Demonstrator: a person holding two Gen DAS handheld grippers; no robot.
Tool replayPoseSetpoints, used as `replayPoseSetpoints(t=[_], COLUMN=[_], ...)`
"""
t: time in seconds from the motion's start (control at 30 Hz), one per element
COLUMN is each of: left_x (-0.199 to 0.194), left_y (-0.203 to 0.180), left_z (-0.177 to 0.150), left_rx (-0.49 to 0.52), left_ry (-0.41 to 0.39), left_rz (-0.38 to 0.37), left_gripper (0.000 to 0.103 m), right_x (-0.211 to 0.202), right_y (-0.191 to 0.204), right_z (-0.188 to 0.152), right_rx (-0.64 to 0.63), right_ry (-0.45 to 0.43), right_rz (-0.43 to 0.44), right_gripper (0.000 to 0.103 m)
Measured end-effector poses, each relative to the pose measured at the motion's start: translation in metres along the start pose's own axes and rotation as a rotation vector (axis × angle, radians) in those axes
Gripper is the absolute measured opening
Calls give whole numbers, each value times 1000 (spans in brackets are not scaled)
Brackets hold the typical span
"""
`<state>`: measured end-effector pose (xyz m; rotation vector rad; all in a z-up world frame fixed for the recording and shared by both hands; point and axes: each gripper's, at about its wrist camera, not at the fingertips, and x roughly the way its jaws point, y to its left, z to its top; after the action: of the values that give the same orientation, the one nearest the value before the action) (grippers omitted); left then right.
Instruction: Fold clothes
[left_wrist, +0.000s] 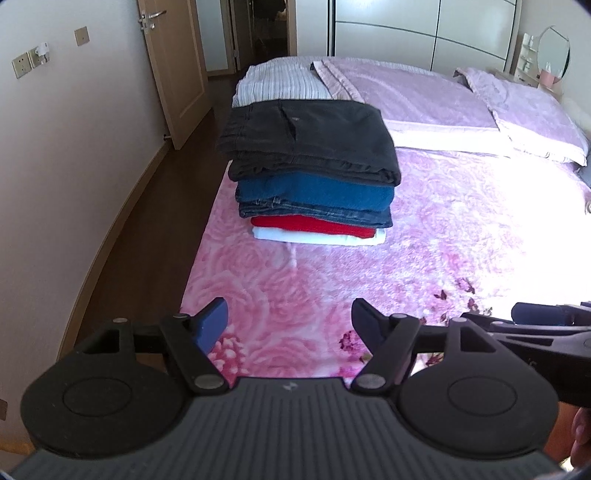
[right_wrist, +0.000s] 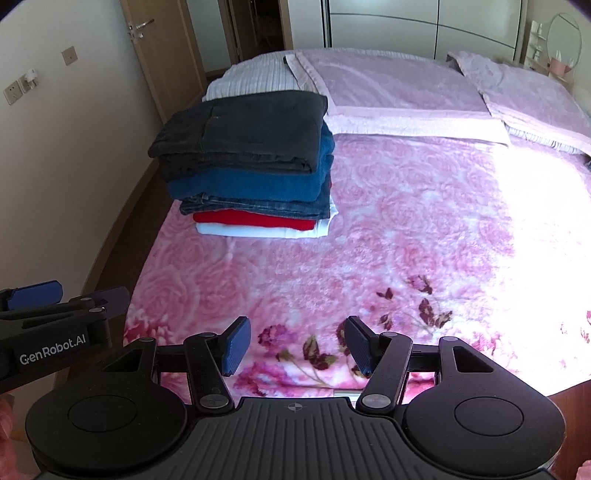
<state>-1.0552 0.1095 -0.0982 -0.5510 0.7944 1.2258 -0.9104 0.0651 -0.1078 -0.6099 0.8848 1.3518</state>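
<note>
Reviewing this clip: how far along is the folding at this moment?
Done: a folded stack sits on the pink blanket, dark trousers on top. In hand: nothing; left gripper and right gripper are open and empty. Left: no unfolded clothes visible.

The bed's pink blanket (right_wrist: 369, 229) looks plush and fuzzy. The folded stack (right_wrist: 251, 162) is matt cloth, partly denim. The fingers (right_wrist: 236, 345) carry ribbed blue pads; the door (left_wrist: 177, 66) is smooth wood.

Both wrist cams sit side by side, tilted down over the bed's (left_wrist: 332, 295) near edge; the clothes stack (left_wrist: 314, 173) (ahead of both jaws) shows in both.
</note>
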Motion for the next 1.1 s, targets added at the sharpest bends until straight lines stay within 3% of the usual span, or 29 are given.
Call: replayPoseSetpoints(t=[1.1], left_x=[95], left_y=[27], left_z=[52], left_rx=[-3], left_ry=[118], left_rz=[-14], left_gripper=[71], right_x=[95], right_y=[15], right_z=[61], right_rx=[4], right_ry=[122], right_rz=[-3], right_gripper=[60])
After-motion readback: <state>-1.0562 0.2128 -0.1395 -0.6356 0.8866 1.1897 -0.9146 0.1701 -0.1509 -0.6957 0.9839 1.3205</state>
